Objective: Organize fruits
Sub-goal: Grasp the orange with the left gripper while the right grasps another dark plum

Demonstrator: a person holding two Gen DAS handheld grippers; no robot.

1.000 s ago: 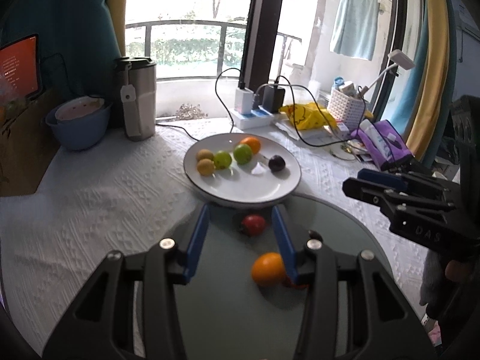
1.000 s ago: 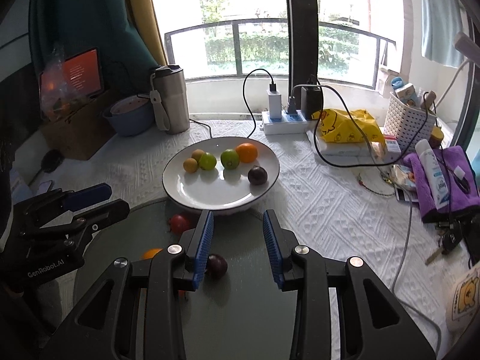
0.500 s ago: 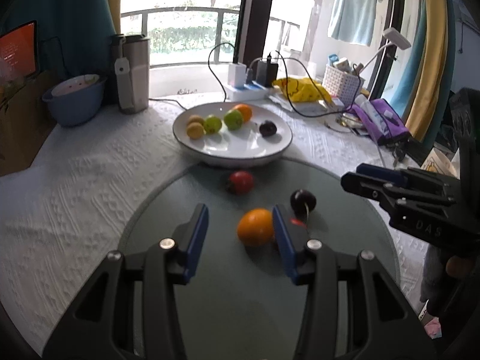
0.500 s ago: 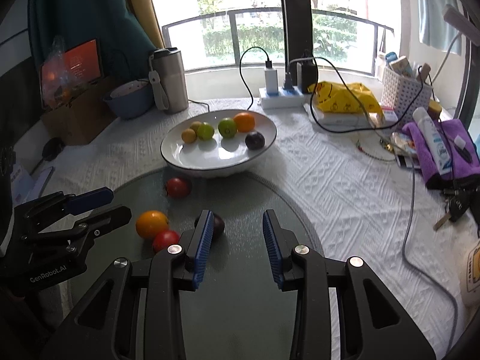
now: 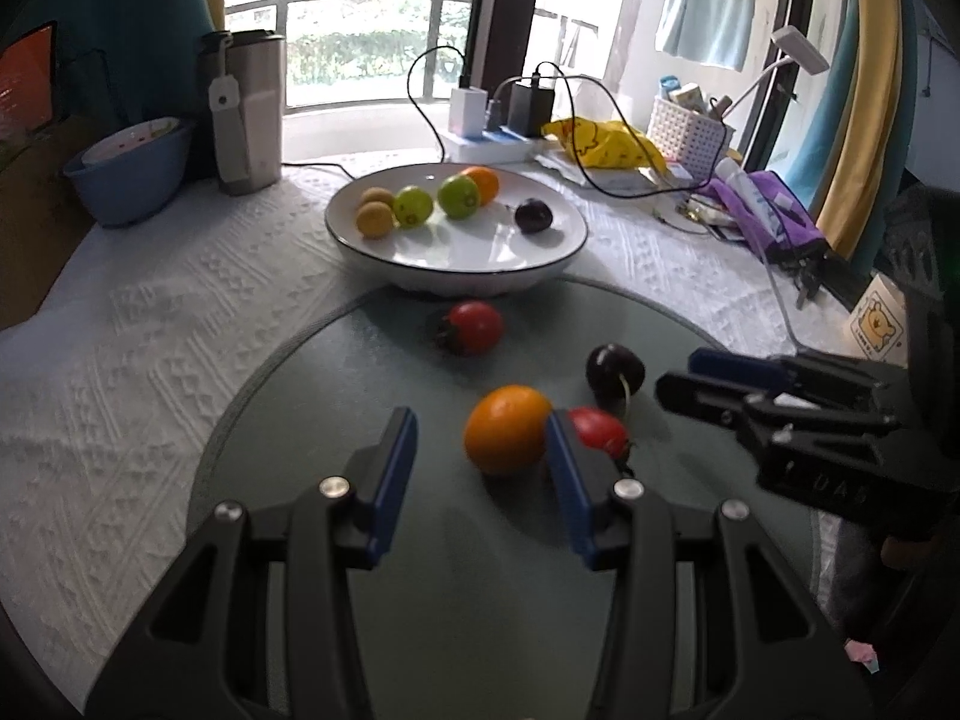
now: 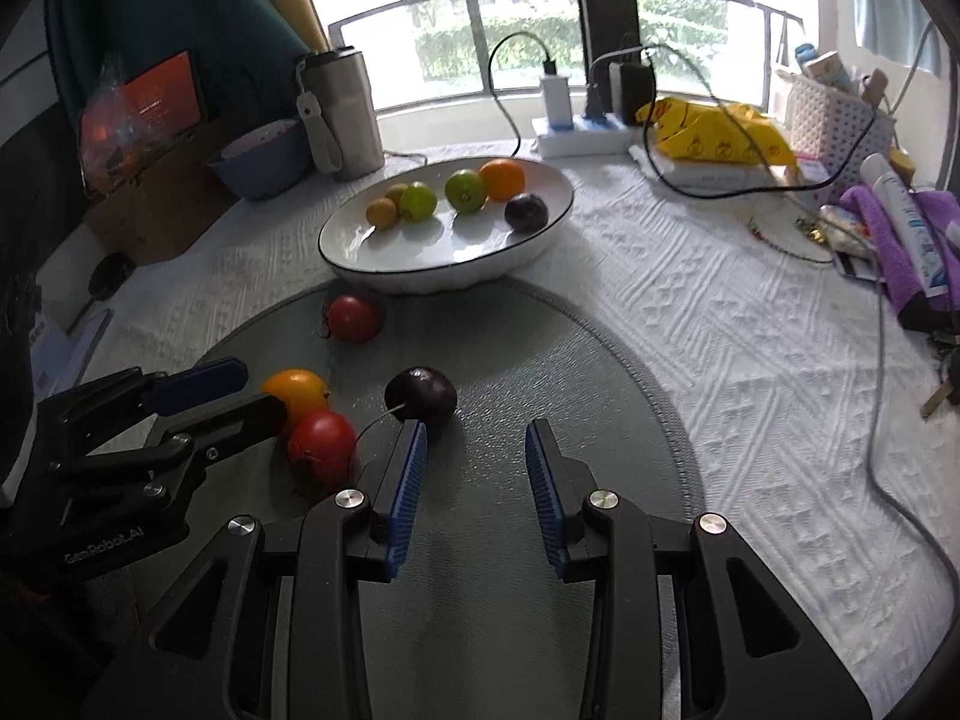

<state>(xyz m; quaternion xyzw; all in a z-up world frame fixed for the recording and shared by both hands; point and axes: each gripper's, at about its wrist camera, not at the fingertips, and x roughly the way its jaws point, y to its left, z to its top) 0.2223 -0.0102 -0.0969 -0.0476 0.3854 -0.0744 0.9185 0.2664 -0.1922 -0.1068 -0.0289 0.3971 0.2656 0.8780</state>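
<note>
Both grippers have drawn back toward the near edge of the round glass mat (image 5: 336, 372) over the last second — the plate (image 5: 384, 252) now sits farther off in both views, and all four loose fruits show.

Left gripper (image 5: 480, 468): jaws wide, nothing held. A second ago the orange (image 5: 507, 429) lay beside its right finger; now it sits ahead of the tips, close against the right finger's inner face and off-centre in the gap. The small red tomato (image 5: 600, 429) lies just outside that finger, touching or nearly touching the orange.

Right gripper (image 6: 477, 474): jaws wide, empty. The dark plum (image 6: 421, 393), stem pointing toward the near edge, lies just beyond its left fingertip, not between the fingers.

The second tomato (image 5: 474, 327) rests at the far edge of the mat, just short of the plate. On the plate — two yellow fruits, two green ones, an orange and a plum along the far rim, unchanged.

Reading: the pull-back looks like lining up for a pick, the left on the orange, the right on the plum. Four fruits are left to move. The left needs a shift to its right to centre the orange; closing as it stands would likely nudge the tomato.
</note>
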